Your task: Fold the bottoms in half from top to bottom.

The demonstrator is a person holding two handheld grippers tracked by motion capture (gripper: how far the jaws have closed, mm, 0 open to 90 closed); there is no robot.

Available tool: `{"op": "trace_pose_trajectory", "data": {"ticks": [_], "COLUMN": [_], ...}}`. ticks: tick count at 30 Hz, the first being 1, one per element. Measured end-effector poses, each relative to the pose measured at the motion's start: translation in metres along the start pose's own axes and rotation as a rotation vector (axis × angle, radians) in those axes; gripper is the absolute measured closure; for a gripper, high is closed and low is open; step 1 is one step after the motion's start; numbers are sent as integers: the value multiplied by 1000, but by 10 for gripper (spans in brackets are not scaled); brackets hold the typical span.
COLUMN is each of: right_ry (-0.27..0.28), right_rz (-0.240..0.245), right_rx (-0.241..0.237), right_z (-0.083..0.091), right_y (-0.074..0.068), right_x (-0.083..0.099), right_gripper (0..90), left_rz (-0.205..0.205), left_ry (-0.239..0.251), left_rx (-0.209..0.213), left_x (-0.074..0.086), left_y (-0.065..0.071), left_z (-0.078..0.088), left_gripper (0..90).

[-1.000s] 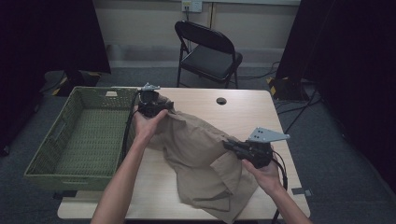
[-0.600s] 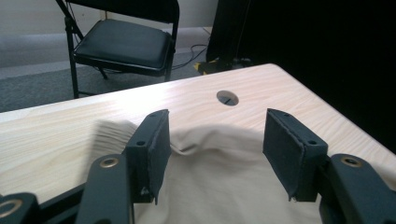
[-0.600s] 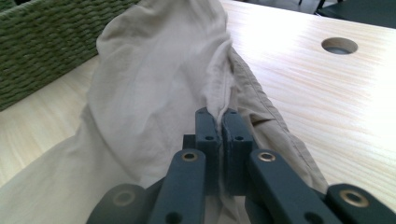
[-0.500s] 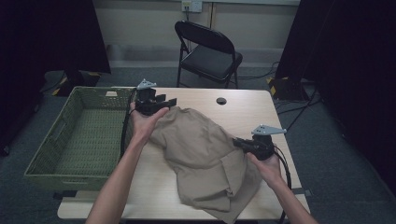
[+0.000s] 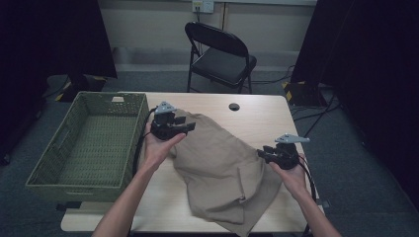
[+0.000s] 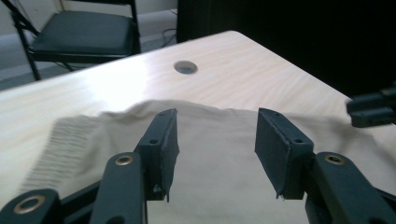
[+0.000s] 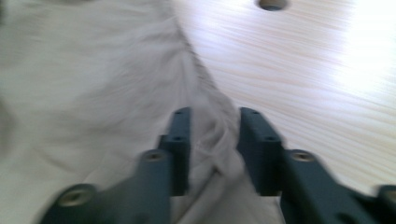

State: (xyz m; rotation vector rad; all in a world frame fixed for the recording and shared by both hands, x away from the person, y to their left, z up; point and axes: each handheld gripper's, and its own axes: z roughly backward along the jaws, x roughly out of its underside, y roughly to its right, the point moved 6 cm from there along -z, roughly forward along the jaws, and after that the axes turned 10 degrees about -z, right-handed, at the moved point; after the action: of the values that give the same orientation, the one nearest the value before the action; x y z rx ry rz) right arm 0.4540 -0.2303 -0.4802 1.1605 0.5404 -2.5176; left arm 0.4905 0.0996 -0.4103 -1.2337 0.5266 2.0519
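Tan garment [image 5: 225,165]: spread in loose folds across the middle of the wooden table [image 5: 257,116], one end near the far left by the basket, the other end hanging over the near edge. Ribbed cuff or hem visible at the left of the left gripper view [image 6: 70,140].

Left gripper [image 5: 185,127]: held in the left hand [image 5: 159,145] over the far left end of the garment, close beside the green woven basket [image 5: 47,165]. Jaws parted, having just closed in a little after widening; bare gap between the pads [image 6: 169,142] in the left gripper view, cloth lying below and beyond, nothing clamped.

Right gripper [image 5: 260,154]: held in the right hand [image 5: 291,175] at the right edge of the garment, pointed toward the cloth. Jaws partly apart, having just been opening. In the right gripper view, a bunched ridge of fabric [image 7: 219,140] sits between the pads [image 7: 254,144]; picture blurred, yet a gap shows on each side of the fold, so not pressed.

Surroundings: round cable hole [image 5: 234,106] in the table top beyond the garment, well apart from both grippers. Black folding chair [image 5: 222,54] behind the far edge of the table. Basket standing to the left of the table top, its rim just beside the left forearm.
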Motion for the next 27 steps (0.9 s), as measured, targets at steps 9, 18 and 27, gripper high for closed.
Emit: {"op": "trace_pose_trajectory", "data": {"ticks": [9, 18, 27], "right_ry": [-3, -99, -168], "right_rz": [25, 135, 158], "right_rx": [-82, -105, -65], "right_z": [2, -31, -49], "right_y": [-24, -50, -44], "right_x": [5, 25, 41], "right_gripper": [592, 609, 590], "left_rz": [-41, -24, -39], "left_ry": [-75, -137, -249], "left_rx": [93, 165, 195], "left_x": [38, 84, 115], "left_y": [33, 52, 62], "left_z": [-3, -14, -35], "left_gripper": [614, 713, 713]}}
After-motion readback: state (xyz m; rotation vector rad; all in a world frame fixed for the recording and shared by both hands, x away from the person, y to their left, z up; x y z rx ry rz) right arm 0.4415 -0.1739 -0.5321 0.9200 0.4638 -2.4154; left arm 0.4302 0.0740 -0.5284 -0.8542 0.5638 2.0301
